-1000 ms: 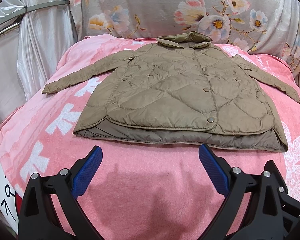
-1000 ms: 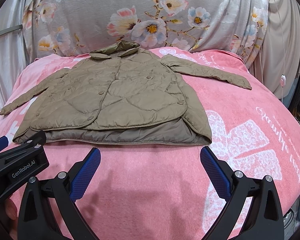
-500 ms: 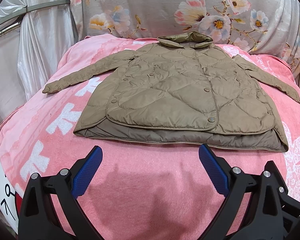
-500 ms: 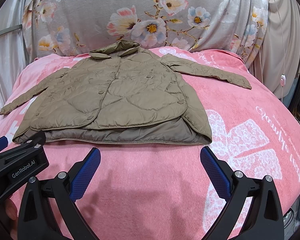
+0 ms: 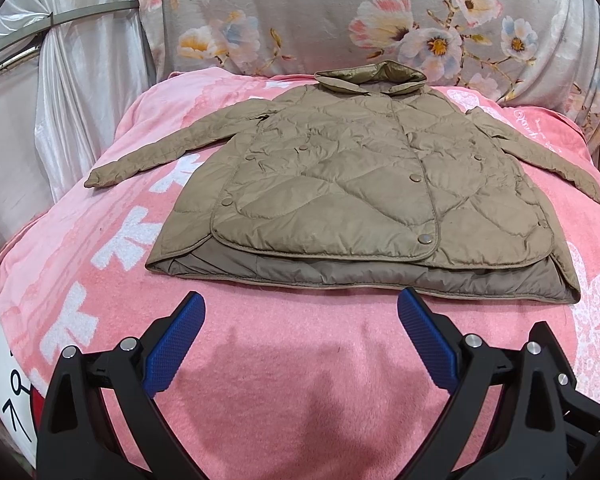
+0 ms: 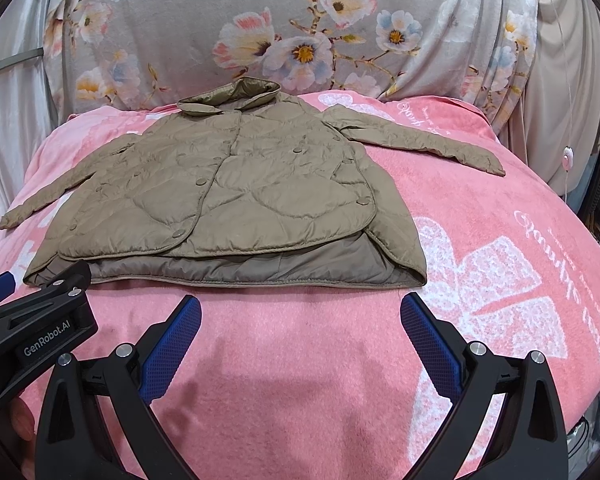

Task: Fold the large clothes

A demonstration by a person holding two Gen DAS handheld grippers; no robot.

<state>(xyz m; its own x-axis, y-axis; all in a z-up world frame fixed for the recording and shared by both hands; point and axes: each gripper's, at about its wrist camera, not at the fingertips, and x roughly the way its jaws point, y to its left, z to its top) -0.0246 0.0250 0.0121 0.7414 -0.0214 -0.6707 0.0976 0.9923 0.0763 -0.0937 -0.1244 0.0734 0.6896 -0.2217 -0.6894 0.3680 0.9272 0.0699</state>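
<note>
The left gripper [image 5: 298, 326] hangs above the pink blanket [image 5: 300, 380] with its 2 blue-padded fingers [image 5: 172, 344] spread wide and nothing between them. The right gripper [image 6: 300, 328] is the same: its fingers [image 6: 430, 338] stand far apart and hold nothing, and it hovers over the near part of the blanket [image 6: 300, 380]. In the right wrist view the left gripper [image 6: 32, 320] shows at the lower left edge as a black body with the label "GenRobot.AI". Just beyond both grippers lies the quilted olive-brown jacket [image 5: 340, 188], flat on the blanket with its front side up (the snap buttons are closed along the front flap). Its hem [image 6: 228, 276] is the nearest part, close to the fingertips but not touching them, and the collar [image 5: 370, 78] is at the far end. The left sleeve [image 5: 172, 148] stretches out to the left side, the right sleeve [image 6: 420, 140] to the right side, both resting on the blanket. Behind the jacket [image 6: 220, 188] a grey floral cloth [image 6: 300, 28] covers the back, and a pale silver curtain [image 5: 60, 92] hangs at the left.
</note>
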